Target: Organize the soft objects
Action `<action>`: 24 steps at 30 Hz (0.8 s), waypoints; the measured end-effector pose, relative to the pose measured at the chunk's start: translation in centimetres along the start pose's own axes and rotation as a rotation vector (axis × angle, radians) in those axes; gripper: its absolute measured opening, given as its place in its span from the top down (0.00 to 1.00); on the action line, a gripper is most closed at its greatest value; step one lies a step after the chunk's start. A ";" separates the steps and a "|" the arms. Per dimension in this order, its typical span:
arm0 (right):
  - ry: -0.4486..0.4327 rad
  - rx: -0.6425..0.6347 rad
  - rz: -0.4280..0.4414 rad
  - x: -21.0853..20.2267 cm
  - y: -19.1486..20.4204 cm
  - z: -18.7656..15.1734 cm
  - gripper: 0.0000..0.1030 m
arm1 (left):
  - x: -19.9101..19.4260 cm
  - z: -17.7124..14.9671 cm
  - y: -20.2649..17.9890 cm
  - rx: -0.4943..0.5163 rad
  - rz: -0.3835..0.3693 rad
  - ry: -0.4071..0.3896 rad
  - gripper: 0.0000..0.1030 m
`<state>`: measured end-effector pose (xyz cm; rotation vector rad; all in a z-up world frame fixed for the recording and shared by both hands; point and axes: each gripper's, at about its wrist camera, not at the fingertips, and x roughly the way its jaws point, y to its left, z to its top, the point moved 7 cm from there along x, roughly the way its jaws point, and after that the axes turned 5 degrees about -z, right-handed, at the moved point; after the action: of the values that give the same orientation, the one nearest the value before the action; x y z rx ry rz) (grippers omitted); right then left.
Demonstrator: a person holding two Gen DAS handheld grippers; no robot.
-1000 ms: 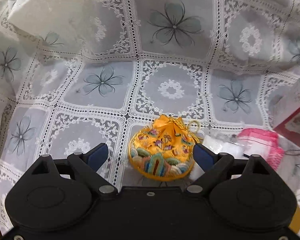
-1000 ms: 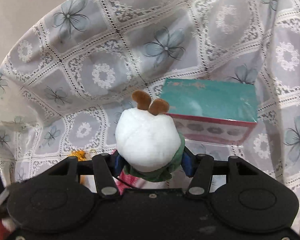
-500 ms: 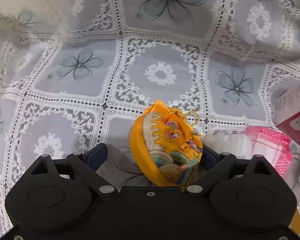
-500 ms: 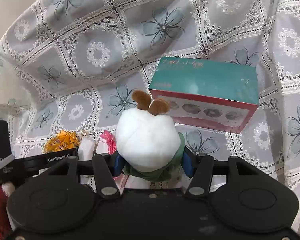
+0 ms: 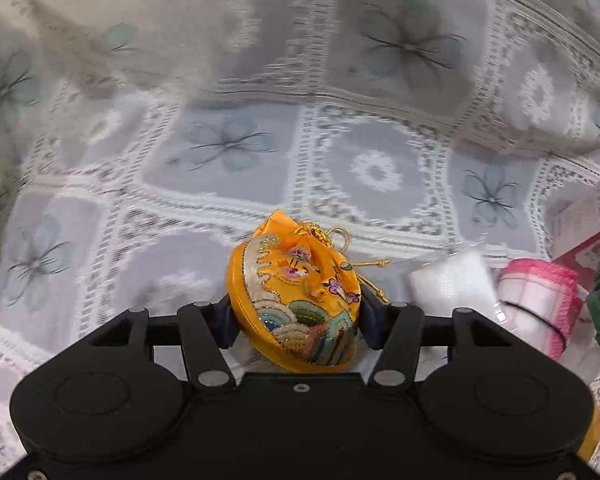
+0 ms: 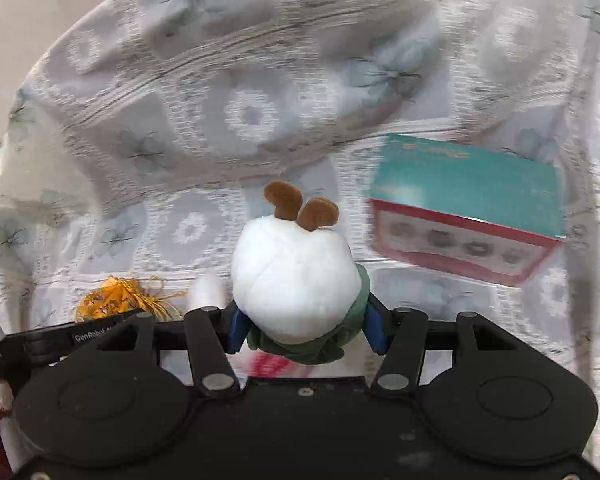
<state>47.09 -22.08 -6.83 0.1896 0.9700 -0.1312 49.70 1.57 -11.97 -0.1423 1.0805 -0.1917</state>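
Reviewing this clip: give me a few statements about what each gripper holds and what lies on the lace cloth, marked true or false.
1. The left gripper is shut on the orange embroidered drawstring pouch. True.
2. The right gripper is open and holds nothing. False: it is shut on the white round plush toy with brown antlers and green clothing.
3. A teal-topped box with red sides rests on the grey floral lace tablecloth. True.
4. The pink-edged rolled cloth is held in the left gripper. False: it lies on the tablecloth, off to the gripper's right.
5. The box is stacked on the plush toy. False: they are apart.
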 end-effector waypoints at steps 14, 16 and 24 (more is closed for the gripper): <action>0.074 -0.229 0.141 3.0 13.9 -3.9 0.46 | -4.4 -4.9 8.7 -0.112 0.049 -0.005 0.48; 0.085 -0.264 0.166 3.1 15.6 -4.9 0.46 | -5.2 -5.8 9.8 -0.127 0.060 -0.008 0.48; 0.111 -0.437 0.263 1.5 21.7 -10.9 0.46 | -7.5 -9.9 12.8 -0.184 0.041 -0.006 0.48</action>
<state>43.34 1.42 -11.86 -0.0794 1.0511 0.3344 38.61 15.46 -12.77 -0.2852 1.0934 -0.0543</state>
